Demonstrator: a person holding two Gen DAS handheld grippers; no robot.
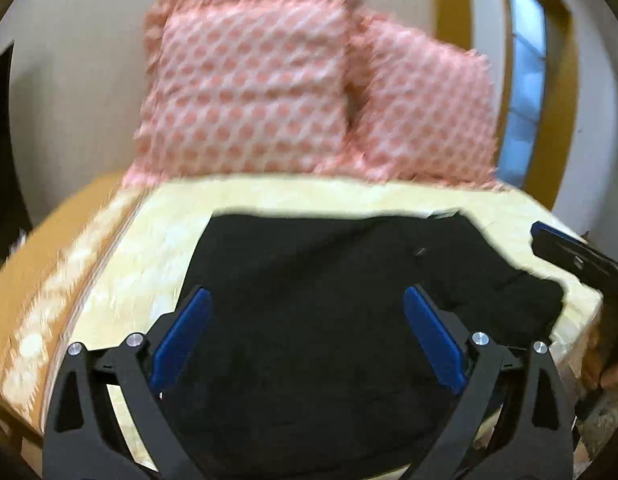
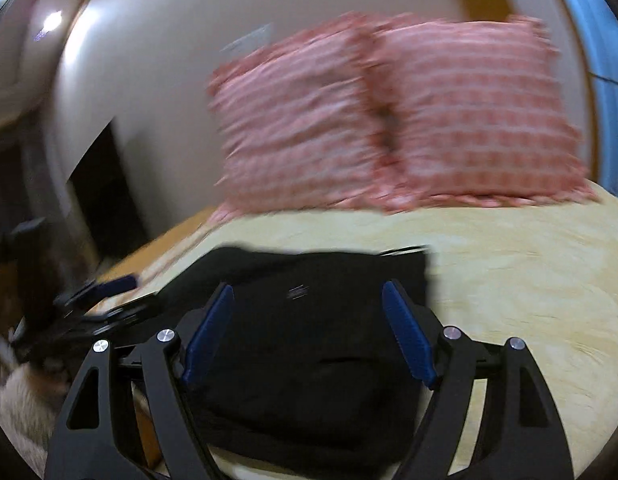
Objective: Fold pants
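Black pants (image 1: 329, 300) lie in a folded, roughly square heap on a cream bedcover (image 1: 269, 196); they also show in the right wrist view (image 2: 309, 332). My left gripper (image 1: 307, 300) is open and empty, its blue pads above the pants' near part. My right gripper (image 2: 307, 294) is open and empty over the same heap. The right gripper's tip shows at the right edge of the left wrist view (image 1: 573, 252). The left gripper shows at the left of the right wrist view (image 2: 105, 292). Both views are blurred.
Two pink patterned pillows (image 1: 245, 88) (image 2: 469, 112) stand against the wall at the head of the bed. An orange sheet edge (image 1: 41, 248) runs along the bed's left side. A window (image 1: 523, 92) is at the right. Cream cover (image 2: 529, 280) spreads right of the pants.
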